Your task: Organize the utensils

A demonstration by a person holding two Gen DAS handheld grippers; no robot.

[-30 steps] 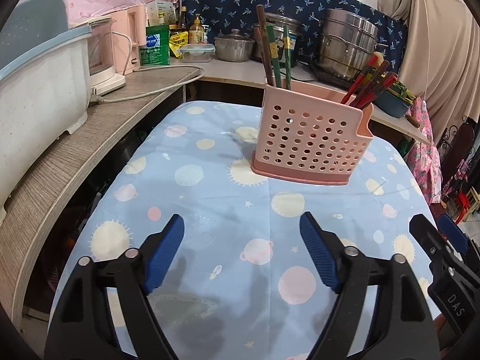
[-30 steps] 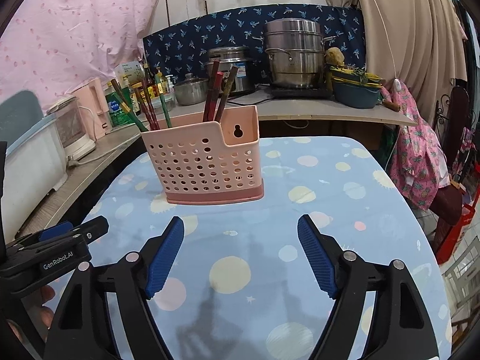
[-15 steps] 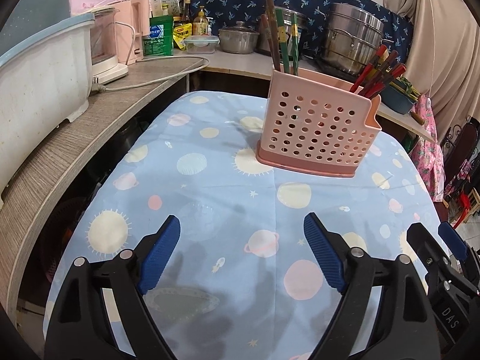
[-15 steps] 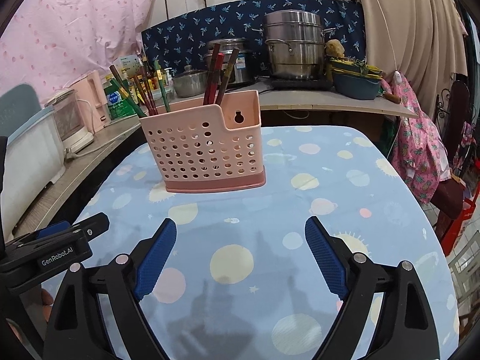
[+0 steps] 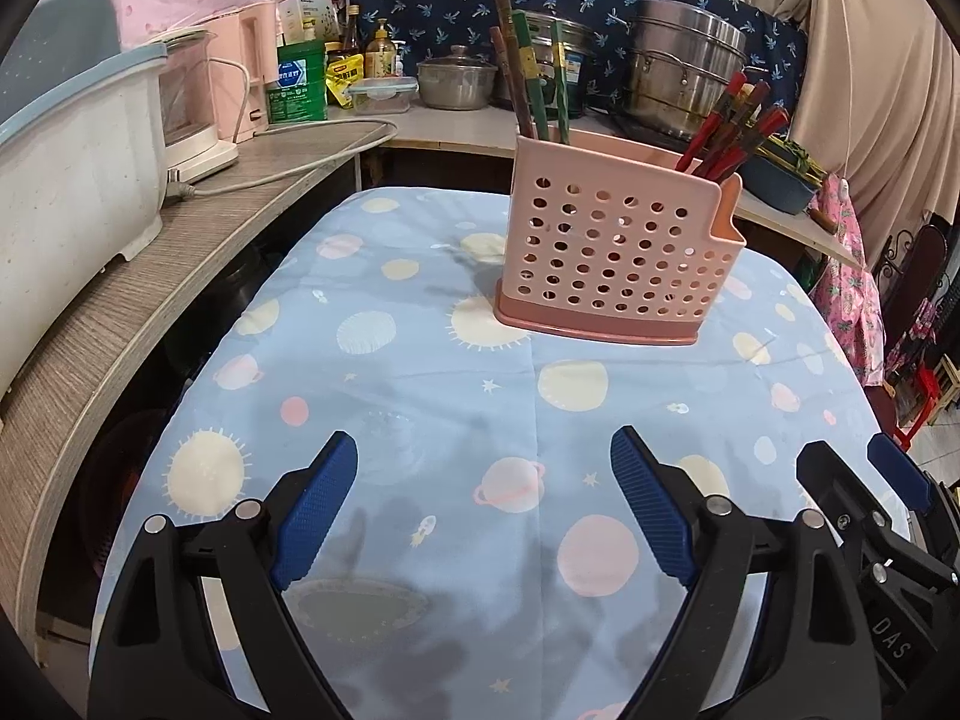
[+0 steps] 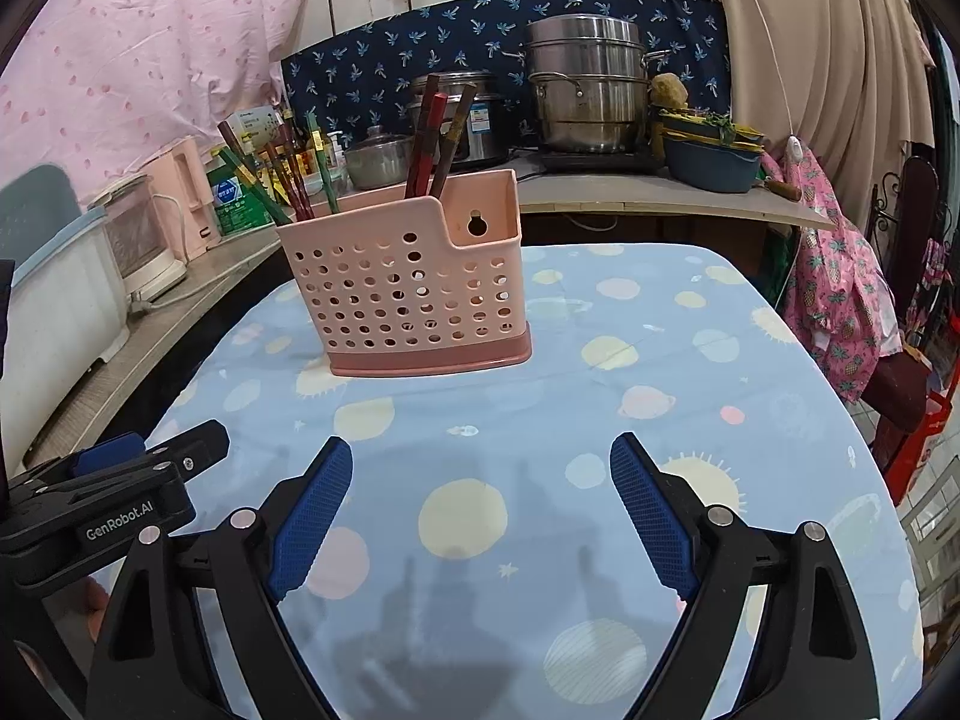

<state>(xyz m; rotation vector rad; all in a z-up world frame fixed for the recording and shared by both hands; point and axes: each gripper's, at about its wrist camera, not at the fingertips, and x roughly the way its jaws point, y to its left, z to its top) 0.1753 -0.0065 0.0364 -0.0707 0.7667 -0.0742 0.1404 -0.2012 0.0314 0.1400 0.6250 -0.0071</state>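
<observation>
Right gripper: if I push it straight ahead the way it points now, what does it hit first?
Probably the tablecloth: the open right gripper points downward at bare cloth. The pink utensil holder stands beyond and slightly left, so likely missed, though depth is unclear.

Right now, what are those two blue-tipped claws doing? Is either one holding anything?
Left gripper: open, holding nothing, above the tablecloth.
Right gripper: open, holding nothing, short of the pink utensil basket.
</observation>
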